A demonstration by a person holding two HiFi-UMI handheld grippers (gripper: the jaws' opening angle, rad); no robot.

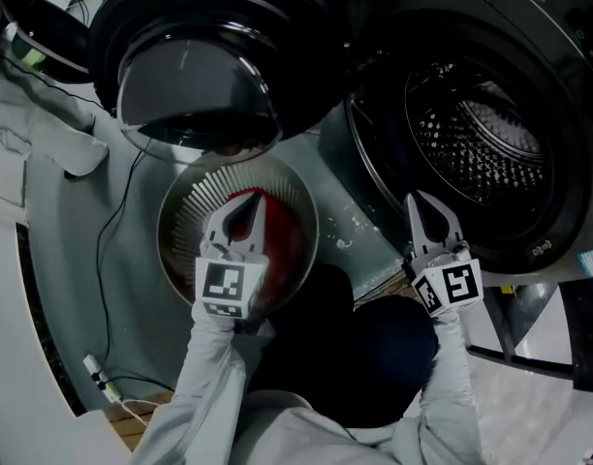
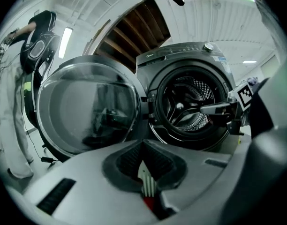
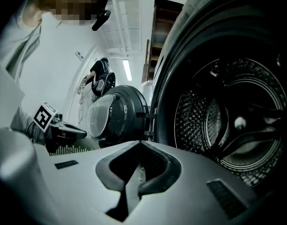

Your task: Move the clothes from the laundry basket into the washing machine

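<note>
Both grippers' jaws are pressed shut, holding nothing. The left gripper (image 1: 242,213) hangs over the laundry basket (image 1: 178,223), with the red clothes (image 1: 283,236) beneath, toward three o'clock of its tips. The right gripper (image 1: 422,209) is beside the washing machine (image 1: 481,145) (drum at one o'clock).

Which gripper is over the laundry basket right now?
The left gripper, above the basket with the red garment; the right gripper is by the washer's drum opening.
</note>
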